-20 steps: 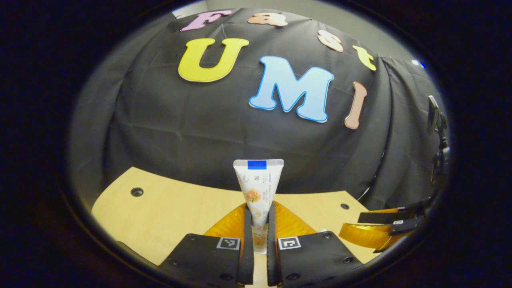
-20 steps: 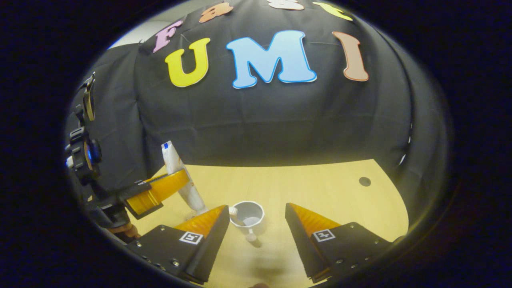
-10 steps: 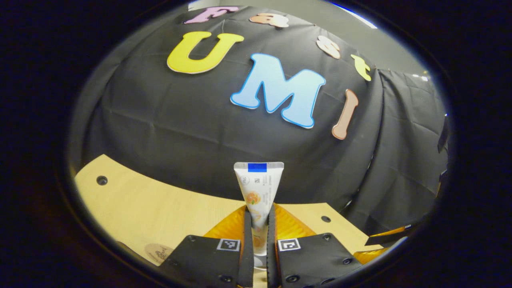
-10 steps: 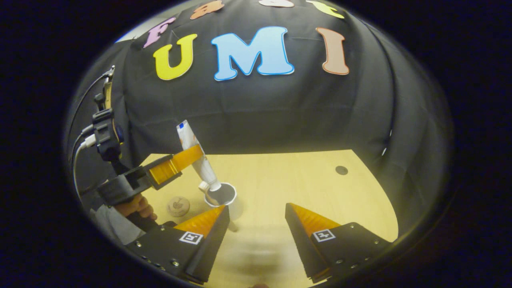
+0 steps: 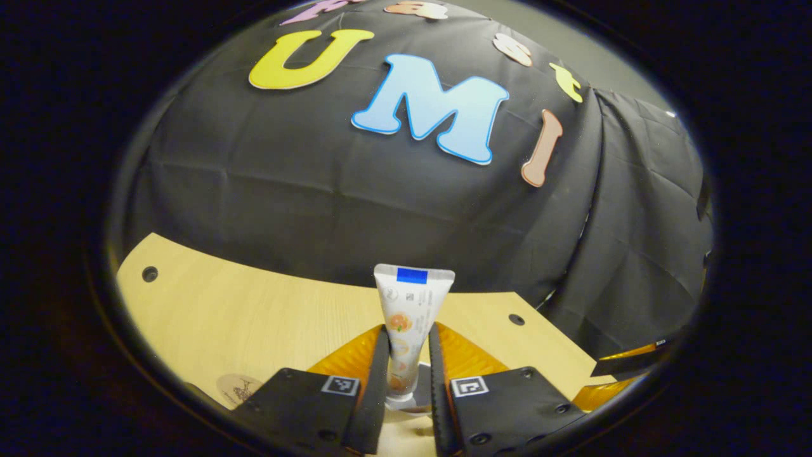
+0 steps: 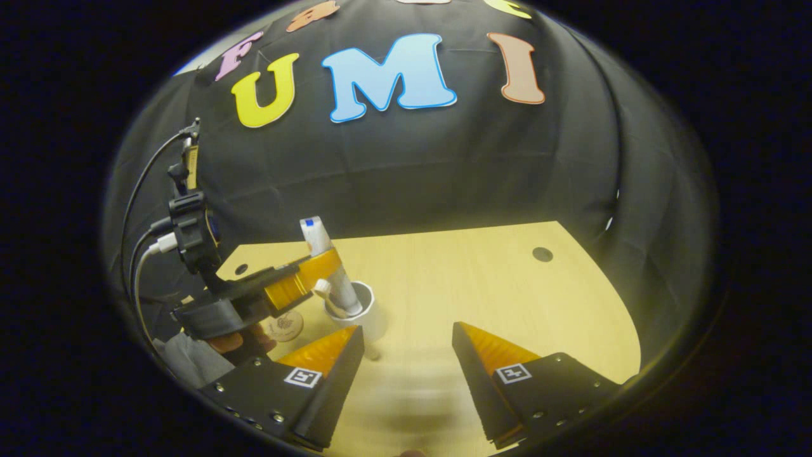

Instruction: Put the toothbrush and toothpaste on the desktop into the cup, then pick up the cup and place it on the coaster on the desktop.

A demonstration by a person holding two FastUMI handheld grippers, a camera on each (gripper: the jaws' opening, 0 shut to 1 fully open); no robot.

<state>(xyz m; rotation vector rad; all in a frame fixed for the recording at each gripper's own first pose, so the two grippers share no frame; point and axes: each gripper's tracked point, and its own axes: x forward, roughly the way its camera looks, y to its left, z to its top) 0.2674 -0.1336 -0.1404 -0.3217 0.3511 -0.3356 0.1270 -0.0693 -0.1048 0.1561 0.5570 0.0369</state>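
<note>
Lowering toothpaste (image 5: pixel 412 317) into cup (image 6: pixel 363 315), left gripper (image 5: pixel 406 381) clamping tube; toothbrush (image 6: pixel 325 294) sitting inside. Right gripper (image 6: pixel 406 355) idling, fingers apart, lower frame. Next: releasing tube, then lifting cup toward coaster (image 6: pixel 283 325).

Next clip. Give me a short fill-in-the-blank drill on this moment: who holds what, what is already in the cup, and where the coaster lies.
1. The white toothpaste tube is clamped between the fingers of the ___ gripper.
2. The tube's lower end is inside the white ___.
3. The right gripper is open and holds ___.
4. The round wooden coaster lies on the light wooden ___, beside the cup.

Missing words: left; cup; nothing; desktop
</note>
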